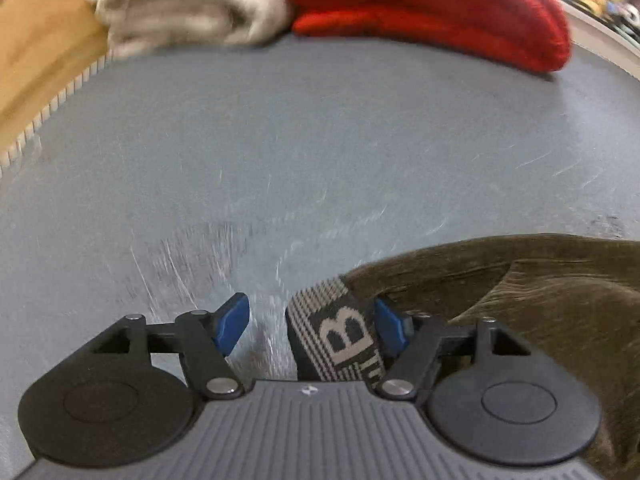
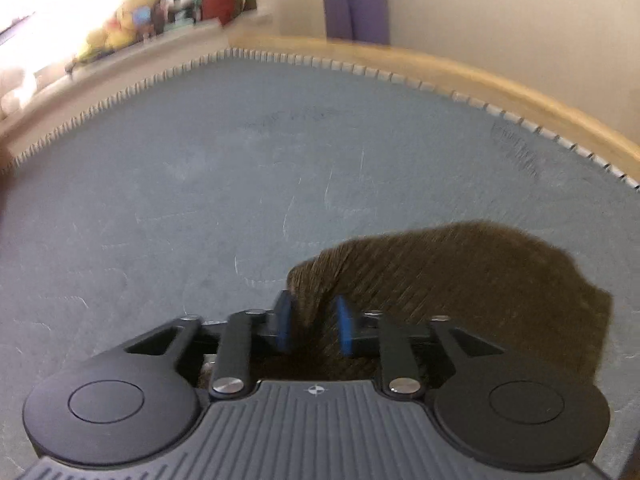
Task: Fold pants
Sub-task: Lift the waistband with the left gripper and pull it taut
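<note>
Waistband (image 1: pixel 338 336) lettered "B" inside wide left gripper (image 1: pixel 312 324), right gripper (image 2: pixel 314 330) narrow around brown pants (image 2: pixel 460 280)

Ahead of the left gripper (image 1: pixel 316 330) the grey mat (image 1: pixel 320 140) lies bare up to a folded cream garment (image 1: pixel 184 4) and a folded red knit (image 1: pixel 432 8), which sit side by side and close off the far edge. The brown pants (image 1: pixel 540 312) fill the near right corner, their waistband (image 1: pixel 340 336) between the fingers. In the right wrist view, open mat (image 2: pixel 200 180) runs left and ahead to the wooden rim (image 2: pixel 460 68); the brown pants (image 2: pixel 460 280) block the near right.
</note>
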Available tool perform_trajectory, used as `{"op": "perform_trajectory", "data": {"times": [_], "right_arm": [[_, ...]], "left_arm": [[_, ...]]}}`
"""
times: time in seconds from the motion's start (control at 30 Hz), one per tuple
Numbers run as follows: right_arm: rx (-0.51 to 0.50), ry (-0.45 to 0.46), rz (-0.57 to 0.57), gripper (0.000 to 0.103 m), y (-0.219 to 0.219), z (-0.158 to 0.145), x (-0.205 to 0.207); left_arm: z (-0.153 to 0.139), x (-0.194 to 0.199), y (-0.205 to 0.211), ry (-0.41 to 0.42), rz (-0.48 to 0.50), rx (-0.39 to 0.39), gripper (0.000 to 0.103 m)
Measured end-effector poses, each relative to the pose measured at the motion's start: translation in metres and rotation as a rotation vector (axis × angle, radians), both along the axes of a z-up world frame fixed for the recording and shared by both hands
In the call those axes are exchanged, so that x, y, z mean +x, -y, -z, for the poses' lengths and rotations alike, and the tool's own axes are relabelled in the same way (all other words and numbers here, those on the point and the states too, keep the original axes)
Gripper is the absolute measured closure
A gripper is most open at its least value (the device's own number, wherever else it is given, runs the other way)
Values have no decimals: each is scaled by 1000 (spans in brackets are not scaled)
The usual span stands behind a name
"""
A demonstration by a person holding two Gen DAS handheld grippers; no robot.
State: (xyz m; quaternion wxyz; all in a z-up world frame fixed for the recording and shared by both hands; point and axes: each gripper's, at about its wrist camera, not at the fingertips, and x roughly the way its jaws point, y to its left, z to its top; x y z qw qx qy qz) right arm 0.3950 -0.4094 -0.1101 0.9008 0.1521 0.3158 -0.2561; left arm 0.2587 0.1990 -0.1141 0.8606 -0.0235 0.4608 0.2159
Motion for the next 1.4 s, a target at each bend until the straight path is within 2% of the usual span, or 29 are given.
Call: {"op": "perform_trajectory", "data": {"times": [0.07,0.1,0.13,0.23,0.33,0.37,0.4,0.47,0.5,0.53,0.57,0.63,0.67,0.73,0.77,0.8,0.97,1.03,1.13,1.17,1.23,1.27,1.33,1.4], "right_arm": [[-63,38,-37,72,-13,-19,-16],[-77,60,-56,72,-22,-30,-25],[-82,86,-83,72,-30,-43,-38],[-84,194,-145,71,-54,-86,-87],[-56,282,-240,63,-78,-132,-144],[-53,304,-278,58,-89,-145,-165],[-52,319,-320,57,-99,-157,-185],[-51,358,-371,56,-115,-174,-226],[-40,368,-390,56,-120,-181,-242],[-17,372,-415,56,-125,-186,-262],[3,371,-426,55,-128,-191,-277],[54,346,-453,54,-133,-193,-306],[72,325,-479,54,-138,-190,-317],[69,285,-532,54,-146,-185,-339],[56,264,-560,54,-152,-179,-349],[48,239,-588,54,-156,-173,-356],[-2,174,-736,55,-180,-168,-393],[-5,155,-746,60,-185,-159,-405],[31,154,-745,71,-195,-140,-428],[39,157,-743,71,-198,-132,-436],[51,87,-729,72,-206,-109,-447],[74,64,-715,72,-206,-101,-453],[130,38,-736,71,-210,-83,-461],[75,-33,-776,72,-218,-63,-468]], "left_arm": [[-18,-5,17,56,23,107,28],[-27,-9,21,71,29,133,28],[-33,-11,22,79,30,121,28],[-39,-22,14,107,29,-75,29],[-32,-28,28,76,143,-169,38],[-22,-31,36,48,206,-170,59],[-11,-35,43,1,255,-156,85],[28,-46,46,-126,301,-132,98],[46,-55,44,-151,307,-128,98],[48,-67,45,-101,333,-107,98],[46,-71,50,-115,341,-72,98],[32,-77,57,-148,293,-16,98],[24,-82,57,-137,267,-26,97],[6,-93,56,-101,245,-114,93],[-5,-99,56,-81,256,-166,91],[-14,-105,58,-72,275,-184,89],[-64,-151,51,-48,361,-85,74],[-77,-180,48,-23,360,-75,70],[-70,-226,33,27,326,-195,69],[-63,-238,32,43,312,-229,69],[-45,-257,33,56,290,-253,69],[-38,-257,35,25,304,-254,69],[-36,-260,34,55,340,-223,63],[-27,-256,25,20,329,-256,49]]}}
